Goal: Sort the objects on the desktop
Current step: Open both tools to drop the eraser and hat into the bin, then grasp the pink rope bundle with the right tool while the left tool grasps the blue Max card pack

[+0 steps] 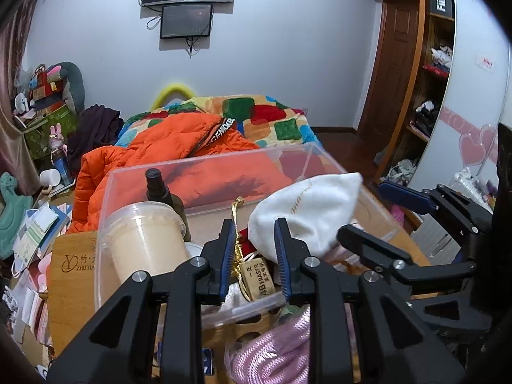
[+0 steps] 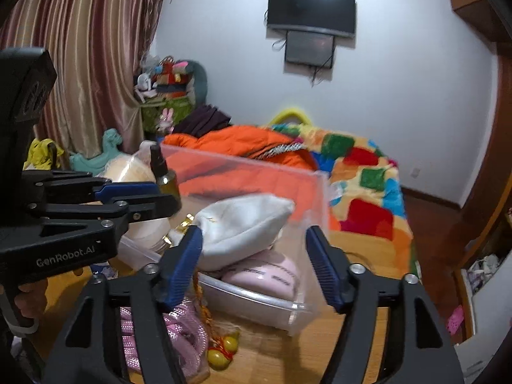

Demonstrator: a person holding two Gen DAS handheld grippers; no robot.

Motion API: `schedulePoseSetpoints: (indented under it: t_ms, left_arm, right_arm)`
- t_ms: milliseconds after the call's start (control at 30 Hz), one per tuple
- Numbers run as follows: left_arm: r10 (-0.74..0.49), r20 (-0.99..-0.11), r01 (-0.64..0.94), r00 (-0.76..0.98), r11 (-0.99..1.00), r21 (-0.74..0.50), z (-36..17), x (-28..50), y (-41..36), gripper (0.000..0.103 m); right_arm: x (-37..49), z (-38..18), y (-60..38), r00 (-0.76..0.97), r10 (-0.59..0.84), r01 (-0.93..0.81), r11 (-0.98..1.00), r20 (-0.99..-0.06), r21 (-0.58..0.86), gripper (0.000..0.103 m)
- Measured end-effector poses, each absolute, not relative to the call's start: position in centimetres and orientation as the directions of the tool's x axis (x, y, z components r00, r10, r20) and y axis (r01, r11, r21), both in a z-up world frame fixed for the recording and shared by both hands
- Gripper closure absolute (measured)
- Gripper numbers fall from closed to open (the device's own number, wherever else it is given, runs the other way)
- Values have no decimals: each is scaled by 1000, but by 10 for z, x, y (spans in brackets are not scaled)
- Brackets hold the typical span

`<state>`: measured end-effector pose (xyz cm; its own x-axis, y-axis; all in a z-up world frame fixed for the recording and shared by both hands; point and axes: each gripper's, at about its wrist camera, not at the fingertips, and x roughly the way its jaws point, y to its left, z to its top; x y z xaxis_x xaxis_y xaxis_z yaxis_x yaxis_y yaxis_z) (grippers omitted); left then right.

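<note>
The clear plastic bin [image 2: 315, 198] stands on the wooden bench [image 2: 361, 329] and already holds a white cloth pouch [image 2: 243, 224], a pink case [image 2: 272, 275] under it, a cream lidded tub [image 1: 144, 240], a dark spray bottle [image 1: 158, 188] and a 4B eraser [image 1: 259, 280]. The right claw [image 2: 256, 268] is about half open with nothing pressed between its pads; the pouch lies just ahead of and between the jaws, its long axis running left to right across the claw's line, with its left end touching or very near the left blue pad. The left claw [image 1: 254, 256] is nearly shut and appears to grip nothing; its narrow gap looks down on a gold cord [image 1: 237, 240] and the eraser inside the bin. Judgement: the pouch has been placed in the bin, and the items still to be sorted are those lying on the bench outside the bin, namely the coiled pink rope [image 2: 179, 336] and the yellow gourd charm [image 2: 224, 350]. Both lie below and to the left of the right claw, just beside the bin's near wall; the right hand is the nearer. The right wrist view shows the charm and the pink case clearly; the left wrist view shows the eraser and the tub's full face, which the right view partly hides behind the left claw.
</note>
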<state>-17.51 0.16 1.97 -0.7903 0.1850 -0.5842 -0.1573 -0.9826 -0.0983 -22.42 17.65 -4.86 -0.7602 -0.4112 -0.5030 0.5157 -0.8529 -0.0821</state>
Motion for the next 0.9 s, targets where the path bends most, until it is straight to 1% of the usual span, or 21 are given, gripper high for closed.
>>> schedulePoseSetpoints:
  t_ms: [33,100,133,167,233,300,367,500,700,900]
  left_arm:
    - [189,-578,-160,-794,-982,-100,23,-172,1,77]
    - [180,-564,-155,-806,-984,-93,28,-165,0,65]
    - [175,-554,-152,-814,-984,-87,31,-161,-1,56]
    - [171,-545,-150,-821,-985,-84,34,-158,-1,50]
    - [170,-535,-149,-828,-985,-82,38,-151,-2,48]
    - [163,-531,-142,-832,-987,-80,41,-145,-4,43]
    - [157,-528,-135,-835,-988,-80,42,-139,-7,35]
    - [120,-526,-103,-842,-993,-62,38,-124,-18,30]
    - [94,-577,-46,-811,-994,-97,17,-108,-45,30]
    - [48,-615,20,-787,-994,-104,-10,-92,-66,29]
  right_arm:
    - [-220,-45,178,-766,-411,513,-854,-495,-84,35]
    - [-214,-40,182,-772,-411,507,-858,-486,-79,30]
    - [-211,-38,185,-775,-411,503,-861,-481,-73,27]
    - [-207,-36,188,-777,-412,497,-865,-476,-63,26]
    - [-202,-34,193,-780,-415,490,-870,-469,-45,23]
    - [-197,-33,195,-782,-414,485,-874,-465,-38,23]
    - [-190,-34,195,-782,-409,482,-875,-470,-40,23]
    - [-179,-40,195,-765,-421,493,-870,-487,-24,21]
    - [-166,-56,190,-730,-435,506,-862,-527,11,20]
    - [-162,-75,178,-684,-446,524,-851,-577,37,20]
